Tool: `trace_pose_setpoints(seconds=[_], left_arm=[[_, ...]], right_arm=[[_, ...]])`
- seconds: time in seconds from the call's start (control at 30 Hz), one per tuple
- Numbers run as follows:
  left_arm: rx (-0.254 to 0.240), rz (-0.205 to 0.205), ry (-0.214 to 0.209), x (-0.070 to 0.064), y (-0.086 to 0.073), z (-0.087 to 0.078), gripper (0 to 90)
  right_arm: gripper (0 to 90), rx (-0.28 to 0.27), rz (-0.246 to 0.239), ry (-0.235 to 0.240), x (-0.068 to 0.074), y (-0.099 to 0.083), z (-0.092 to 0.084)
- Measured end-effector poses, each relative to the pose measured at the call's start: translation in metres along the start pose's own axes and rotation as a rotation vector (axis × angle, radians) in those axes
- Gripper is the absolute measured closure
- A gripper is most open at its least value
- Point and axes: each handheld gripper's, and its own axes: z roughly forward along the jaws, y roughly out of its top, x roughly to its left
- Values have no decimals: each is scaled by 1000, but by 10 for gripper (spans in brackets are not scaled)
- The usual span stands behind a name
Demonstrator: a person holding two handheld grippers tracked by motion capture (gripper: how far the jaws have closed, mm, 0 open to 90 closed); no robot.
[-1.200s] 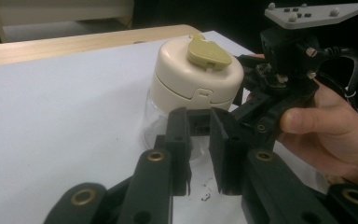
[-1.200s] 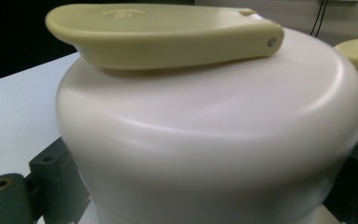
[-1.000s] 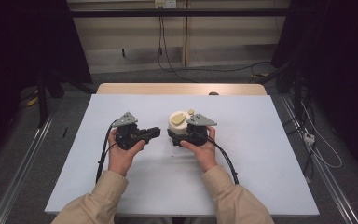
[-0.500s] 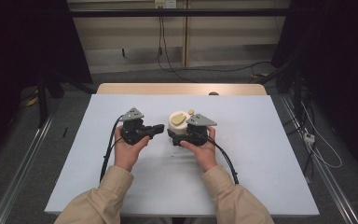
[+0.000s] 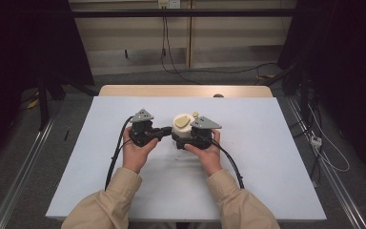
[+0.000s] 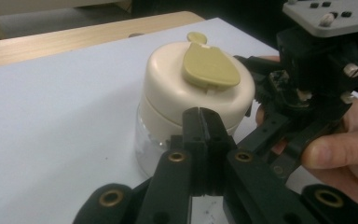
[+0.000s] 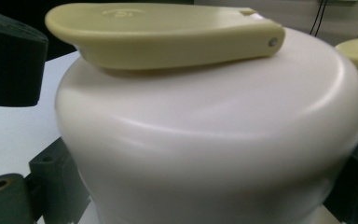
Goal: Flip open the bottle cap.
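A clear jar (image 5: 183, 123) with a cream lid (image 6: 168, 88) and an olive flip tab (image 6: 209, 70) stands mid-table. My right gripper (image 5: 181, 135) is shut on the jar from the right, and one of its fingers (image 7: 4, 193) shows low beside the jar body (image 7: 205, 154), with another at the far right edge. My left gripper (image 6: 200, 120) is shut with nothing between its jaws. Its tips touch the lid's lower rim on the left side, and in the high view the left gripper (image 5: 167, 130) points right at the jar. A small olive cap (image 6: 196, 36) lies just behind the jar.
The white tabletop (image 5: 267, 143) ends in a wooden strip (image 5: 138, 90) at the far side, where a small dark object (image 5: 218, 96) sits. Black cables (image 5: 114, 157) trail from both grippers toward the near edge. Cables lie on the floor beyond the table (image 5: 186, 71).
My left gripper has moved right, from a short gap away to its tips against the jar's lid. The right gripper and the jar have stayed still.
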Motion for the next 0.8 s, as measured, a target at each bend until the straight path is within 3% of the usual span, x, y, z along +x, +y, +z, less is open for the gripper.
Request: trace_pose_setpoints(seconds=[0.8], left_arm=[[20, 0, -9, -3, 8, 8, 900]], right_arm=[[68, 1, -3, -1, 0, 0, 0]])
